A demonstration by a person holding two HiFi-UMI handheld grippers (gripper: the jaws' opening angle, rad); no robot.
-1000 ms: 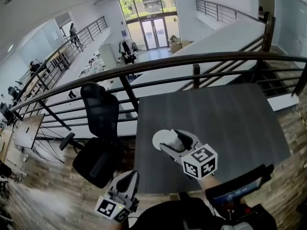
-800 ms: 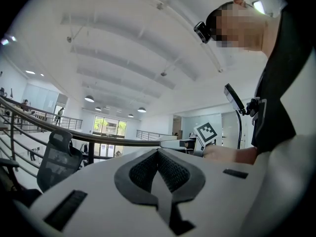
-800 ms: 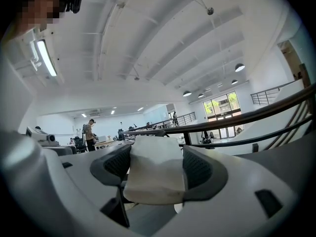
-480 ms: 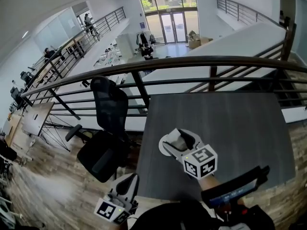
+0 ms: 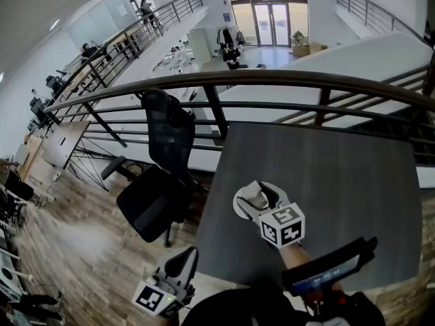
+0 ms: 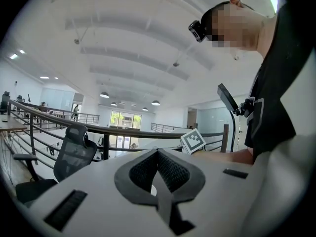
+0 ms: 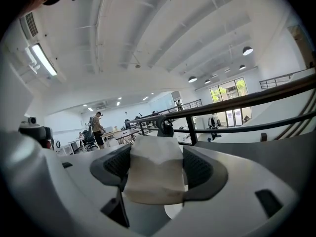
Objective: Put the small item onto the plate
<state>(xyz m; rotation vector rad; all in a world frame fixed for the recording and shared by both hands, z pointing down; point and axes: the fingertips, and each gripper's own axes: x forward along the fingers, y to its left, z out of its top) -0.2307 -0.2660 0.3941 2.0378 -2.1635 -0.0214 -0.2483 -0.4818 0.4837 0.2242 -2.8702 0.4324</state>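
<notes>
On the dark grey table (image 5: 340, 182) a white plate (image 5: 238, 207) lies near the left front corner. My right gripper (image 5: 256, 195) hovers just over the plate, shut on a small pale beige block (image 7: 154, 174). That block (image 5: 257, 200) fills the gap between the black pads (image 7: 200, 169). A sliver of the plate (image 7: 174, 211) shows below the block. My left gripper (image 5: 186, 257) hangs low at the left, off the table beside the person's body. Its jaws (image 6: 158, 157) are pressed together with nothing between them.
A dark metal railing (image 5: 272, 80) runs behind the table, with a drop to a lower floor beyond. A black office chair (image 5: 160, 175) stands left of the table. A dark flat device (image 5: 326, 272) sits at the person's chest near the front edge.
The head view has swung left and the table shifts right in it. My right gripper stays over the plate with the block held. The left gripper has not moved.
</notes>
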